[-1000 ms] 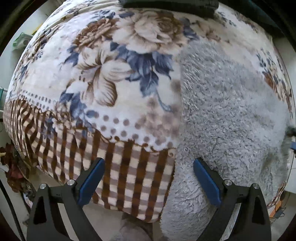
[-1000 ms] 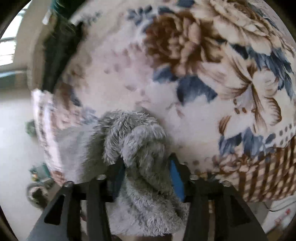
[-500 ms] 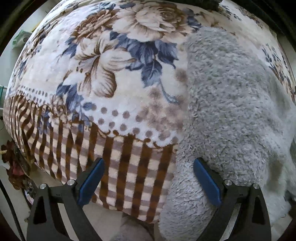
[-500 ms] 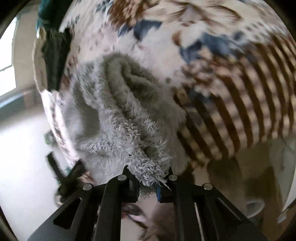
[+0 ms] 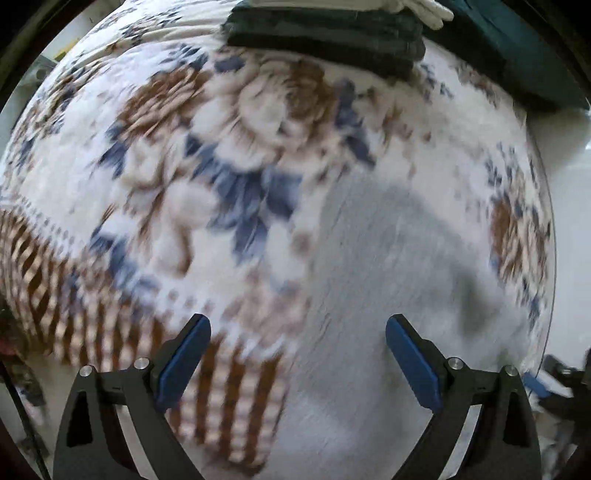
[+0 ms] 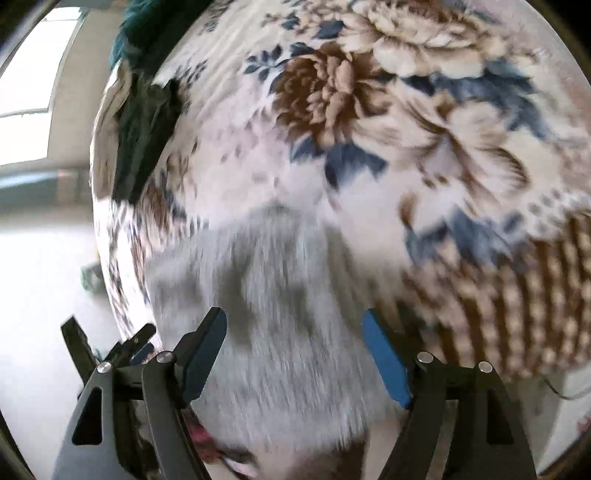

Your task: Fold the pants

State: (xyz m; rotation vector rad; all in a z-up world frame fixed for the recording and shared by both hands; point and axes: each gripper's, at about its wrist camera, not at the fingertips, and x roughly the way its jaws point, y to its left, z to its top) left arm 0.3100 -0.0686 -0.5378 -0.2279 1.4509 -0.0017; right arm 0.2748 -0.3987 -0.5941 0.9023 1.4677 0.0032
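Observation:
The fluffy grey pants (image 5: 388,295) lie on a floral blanket (image 5: 221,166) at the near right of the bed; both views are motion-blurred. In the right wrist view the pants (image 6: 280,314) lie below and between the fingers, hanging over the bed's edge. My left gripper (image 5: 297,354) is open and empty above the pants' left edge. My right gripper (image 6: 293,354) is open and empty just above the pants. The other gripper shows at the far right edge of the left wrist view (image 5: 561,380) and at the left of the right wrist view (image 6: 110,347).
Folded dark clothes (image 5: 325,33) are stacked at the far side of the bed, with a dark teal cloth (image 5: 517,55) beside them. The blanket's brown striped border (image 5: 110,332) drops over the near edge. Pale floor (image 6: 37,295) lies beyond the bed.
My right gripper has opened and let go of the pants, which now lie on the blanket. Both grippers have pulled back, and more of the bed shows.

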